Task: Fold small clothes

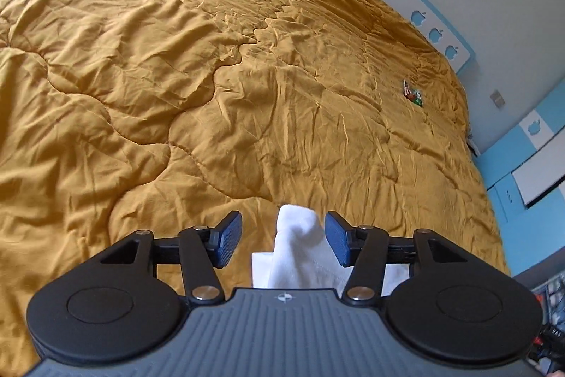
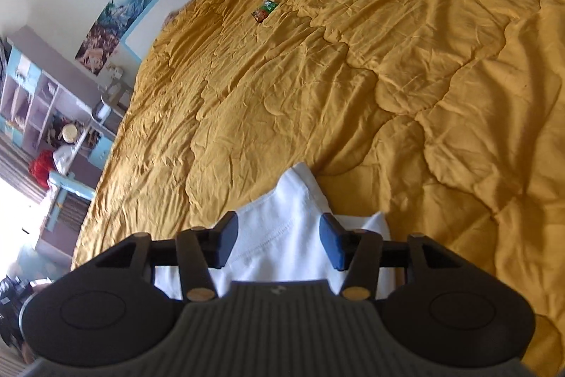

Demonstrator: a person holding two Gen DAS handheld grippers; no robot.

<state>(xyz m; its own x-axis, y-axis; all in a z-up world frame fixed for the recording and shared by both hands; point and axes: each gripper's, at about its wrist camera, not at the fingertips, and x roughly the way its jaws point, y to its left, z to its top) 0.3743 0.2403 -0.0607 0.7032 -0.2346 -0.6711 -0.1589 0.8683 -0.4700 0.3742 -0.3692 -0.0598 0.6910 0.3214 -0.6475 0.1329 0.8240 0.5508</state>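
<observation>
Garment [image 2: 282, 235], white, lies on the quilt [image 2: 388, 76] under both grippers. Left gripper [image 1: 283, 237] and right gripper [image 2: 279, 241] stand apart, gripping nothing. Folding appears begun; extent unclear.

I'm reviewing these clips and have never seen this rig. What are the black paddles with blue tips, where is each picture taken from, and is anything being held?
Each picture comes from a camera on a hand-held gripper, looking along its two blue-padded fingers. The left gripper and right gripper are both open, with a white garment between the pads, not pinched. It lies on a mustard quilt covering a bed. Farther off on the quilt lies a small colourful packet, too small to identify.
</observation>
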